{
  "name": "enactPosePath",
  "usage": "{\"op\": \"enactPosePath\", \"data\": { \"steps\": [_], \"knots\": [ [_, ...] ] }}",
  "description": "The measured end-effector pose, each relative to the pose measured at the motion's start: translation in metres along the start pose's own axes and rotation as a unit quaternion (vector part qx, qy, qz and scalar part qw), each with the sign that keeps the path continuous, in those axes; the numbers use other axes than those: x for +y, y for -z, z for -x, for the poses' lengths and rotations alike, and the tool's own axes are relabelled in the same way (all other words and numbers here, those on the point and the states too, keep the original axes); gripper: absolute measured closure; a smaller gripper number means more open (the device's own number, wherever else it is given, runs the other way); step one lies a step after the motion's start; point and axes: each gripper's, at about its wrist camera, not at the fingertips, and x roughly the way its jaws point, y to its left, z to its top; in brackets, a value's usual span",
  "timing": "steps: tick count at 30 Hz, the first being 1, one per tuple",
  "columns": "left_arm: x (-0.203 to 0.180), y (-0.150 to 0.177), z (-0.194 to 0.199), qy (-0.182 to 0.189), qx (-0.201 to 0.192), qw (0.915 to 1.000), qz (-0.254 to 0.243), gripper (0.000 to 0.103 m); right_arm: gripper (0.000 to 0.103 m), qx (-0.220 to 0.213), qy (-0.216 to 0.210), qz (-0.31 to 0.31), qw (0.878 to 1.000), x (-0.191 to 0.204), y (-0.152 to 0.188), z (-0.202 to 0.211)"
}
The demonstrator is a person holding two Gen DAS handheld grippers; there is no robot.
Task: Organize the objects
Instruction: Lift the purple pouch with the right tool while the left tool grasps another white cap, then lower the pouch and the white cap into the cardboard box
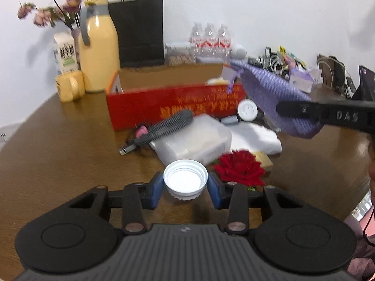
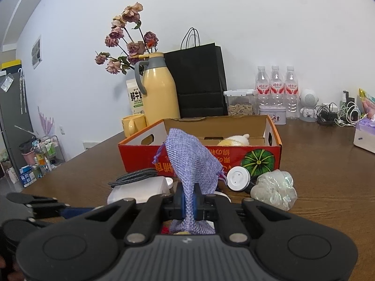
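My left gripper is shut on a white screw lid, held above the brown table in front of the clutter. My right gripper is shut on a purple cloth pouch, lifted above the table; the pouch also shows in the left wrist view at the right, near the box's right end. An open red cardboard box stands behind, with a pale soft item inside. A red fabric rose, a black hairbrush and a white round plug lie before the box.
A yellow thermos, yellow mug, milk carton, dried flowers and black paper bag stand behind the box. Water bottles, a snack jar, cables and a tissue box line the back right. A clear plastic bundle and white packets lie on the table.
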Motion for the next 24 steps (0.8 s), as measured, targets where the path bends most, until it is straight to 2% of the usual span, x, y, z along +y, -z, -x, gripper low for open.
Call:
{"op": "enactPosePath", "data": {
  "steps": [7, 14, 24],
  "knots": [
    [0.012, -0.026, 0.015, -0.023, -0.042, 0.9988, -0.009, 0.062, 0.098, -0.023, 0.007, 0.023, 0.999, 0.005, -0.018, 0.002],
    [0.022, -0.063, 0.007, -0.031, -0.076, 0.9965, -0.017, 0.062, 0.098, -0.052, 0.020, 0.046, 0.997, 0.008, -0.047, -0.011],
    [0.037, -0.125, -0.044, -0.041, -0.104, 0.9937, 0.007, 0.062, 0.098, -0.054, 0.037, 0.068, 0.995, 0.007, -0.093, -0.077]
  ]
}}
